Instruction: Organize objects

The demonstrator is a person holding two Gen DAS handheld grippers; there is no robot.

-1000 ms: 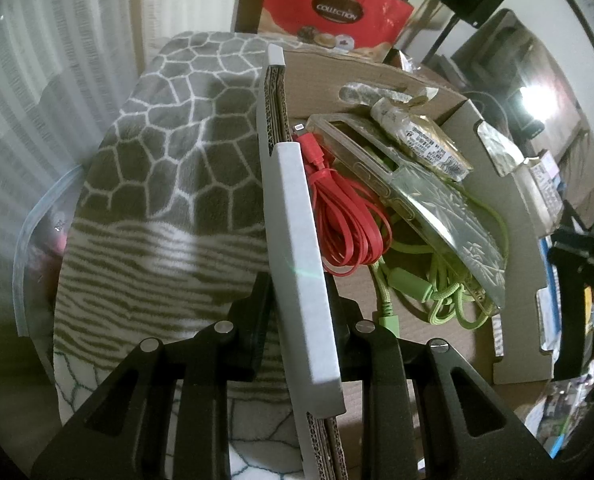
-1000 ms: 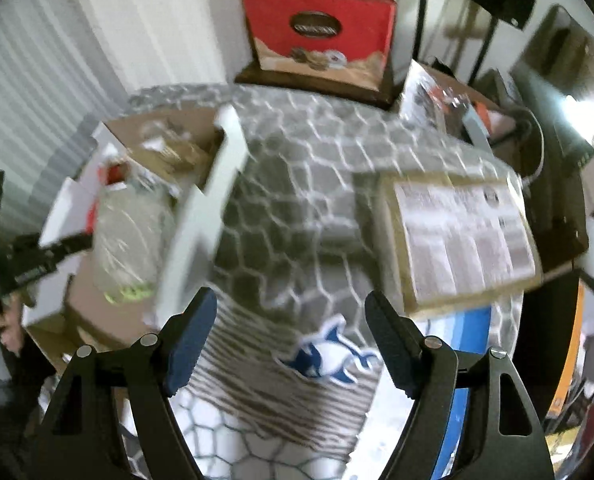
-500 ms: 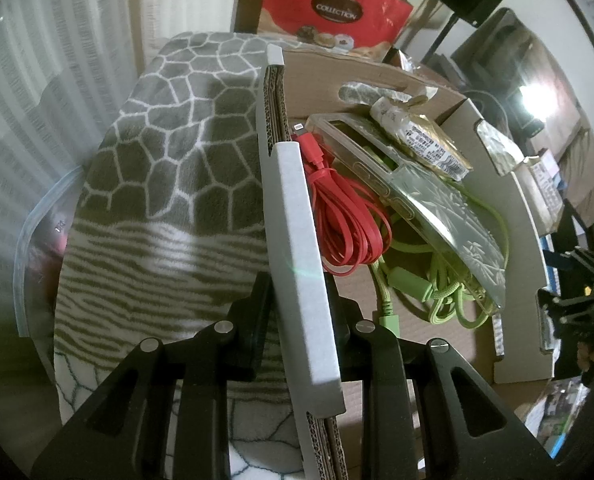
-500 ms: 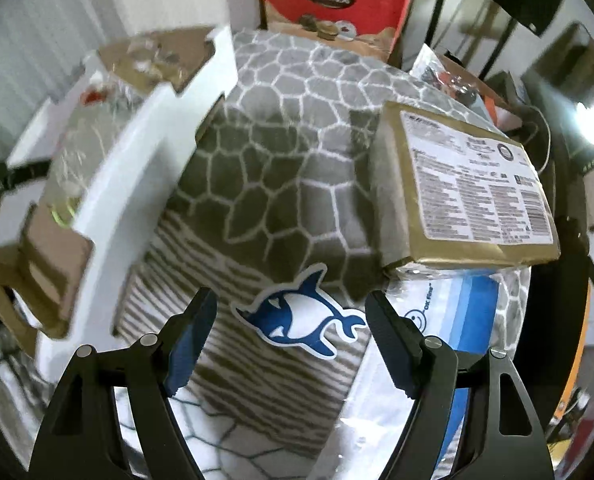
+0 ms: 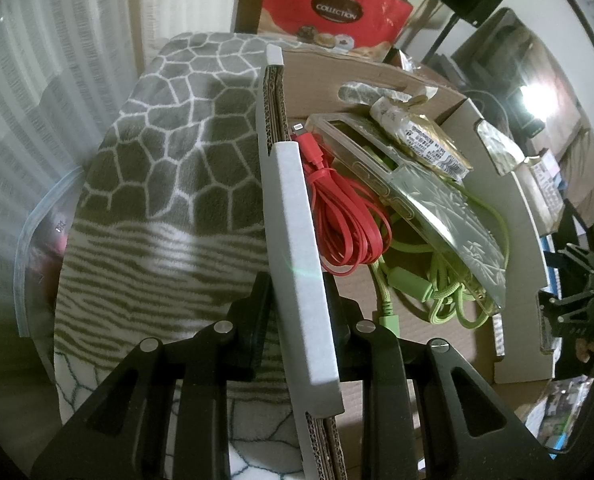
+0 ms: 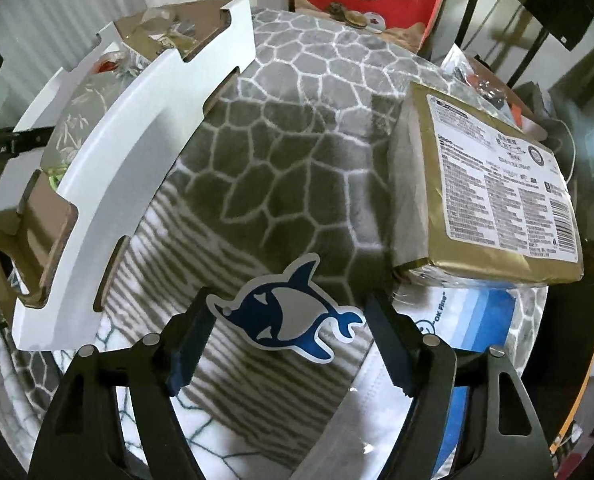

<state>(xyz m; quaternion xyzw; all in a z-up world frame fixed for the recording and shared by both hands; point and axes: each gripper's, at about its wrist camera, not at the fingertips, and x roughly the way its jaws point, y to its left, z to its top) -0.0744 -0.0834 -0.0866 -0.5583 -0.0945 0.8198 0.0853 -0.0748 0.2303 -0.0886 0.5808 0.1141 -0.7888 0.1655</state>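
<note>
**Lining up on the shark sticker**

Looking down the right gripper (image 6: pixel 289 344), the fingers are spread wide with nothing between them, and the shark sticker (image 6: pixel 287 314) lies flat on the patterned blanket (image 6: pixel 281 152) right ahead of the tips, roughly centred in the gap. Its long axis runs across the fingers, nose toward the left pad, tail toward the right one. So the right hand is clearly the nearer one.

Meanwhile the left gripper (image 5: pixel 297 292) is clamped on the side wall of the cardboard box (image 5: pixel 293 208), which sits off to the right gripper's left.

Hard to tell: whether the sticker's edges lift at all, and how deep the box is under the red cable (image 5: pixel 345 220) and phone case (image 5: pixel 425 192).
</note>
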